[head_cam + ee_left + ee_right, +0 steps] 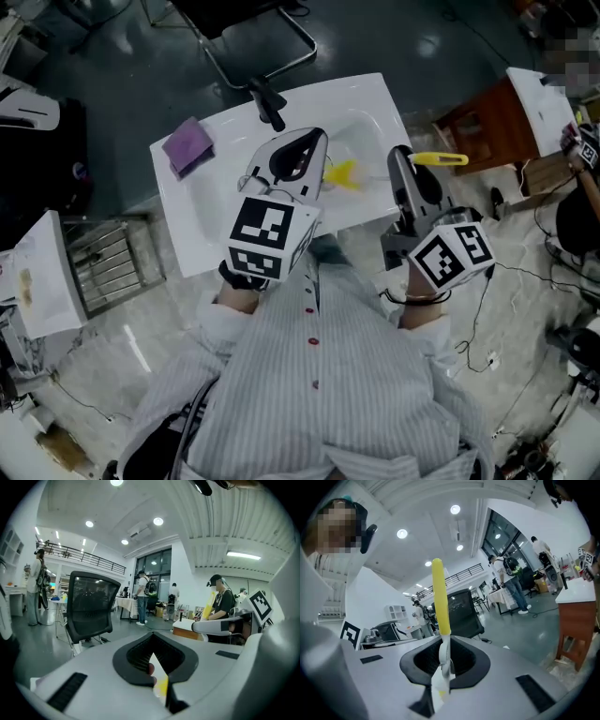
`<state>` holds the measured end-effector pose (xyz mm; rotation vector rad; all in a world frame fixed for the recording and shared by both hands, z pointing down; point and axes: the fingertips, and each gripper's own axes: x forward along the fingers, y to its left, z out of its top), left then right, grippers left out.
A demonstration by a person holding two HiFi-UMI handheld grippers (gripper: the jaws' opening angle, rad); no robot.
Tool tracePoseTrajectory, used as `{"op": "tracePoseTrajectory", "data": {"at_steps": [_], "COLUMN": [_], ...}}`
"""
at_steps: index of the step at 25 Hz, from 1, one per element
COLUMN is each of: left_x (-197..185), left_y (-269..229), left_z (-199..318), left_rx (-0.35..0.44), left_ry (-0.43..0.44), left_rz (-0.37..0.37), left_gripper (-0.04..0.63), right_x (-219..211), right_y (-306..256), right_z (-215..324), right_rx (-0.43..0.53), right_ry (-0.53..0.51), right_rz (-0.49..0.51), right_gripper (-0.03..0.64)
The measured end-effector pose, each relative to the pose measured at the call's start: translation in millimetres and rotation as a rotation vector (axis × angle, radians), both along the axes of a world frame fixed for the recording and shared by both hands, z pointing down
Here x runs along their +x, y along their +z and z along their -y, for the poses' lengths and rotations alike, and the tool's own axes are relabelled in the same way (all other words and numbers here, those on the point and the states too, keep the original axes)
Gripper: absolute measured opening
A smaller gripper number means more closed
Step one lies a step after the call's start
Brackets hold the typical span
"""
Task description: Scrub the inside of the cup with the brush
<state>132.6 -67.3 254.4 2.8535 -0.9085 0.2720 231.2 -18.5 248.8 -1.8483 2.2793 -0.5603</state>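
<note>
The person holds both tools over a white sink (367,101). A small yellow object (341,174) sits at the left tool (317,150) tip. A brush (439,158) sticks out from the right tool (401,161). A purple sponge (188,145) lies on the sink's left part.

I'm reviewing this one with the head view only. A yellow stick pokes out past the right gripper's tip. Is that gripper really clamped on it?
Observer: Yes. In the right gripper view, the right gripper is shut on the brush, pinching its white neck just under the yellow handle.
Operator: And the left one?
Observer: The left gripper is shut on what is probably the cup. Only a thin white and yellow edge shows between the jaws.
Operator: Do they point downward?
Observer: No. Both gripper views look out roughly level across the room, toward a black office chair.
</note>
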Motion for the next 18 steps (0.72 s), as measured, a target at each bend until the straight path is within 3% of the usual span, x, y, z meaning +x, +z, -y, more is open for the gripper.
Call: {"op": "tracePoseTrajectory", "data": {"at_steps": [8,18], "left_x": [-5,-4], "left_y": [22,47], "left_z": [21,50], "left_rx": [-0.036,-0.056], "left_ry": [-0.099,-0.048], "left_rz": [0.028,0.094], "left_gripper": [0.008,0.008], "right_x": [2,1], "right_y": [13,34], "right_z": [32,64], "right_rx": [-0.025,-0.069], "right_ry": [-0.088,-0.094], "right_rz": [0.02,0.046], "right_gripper": [0.055,0.055]}}
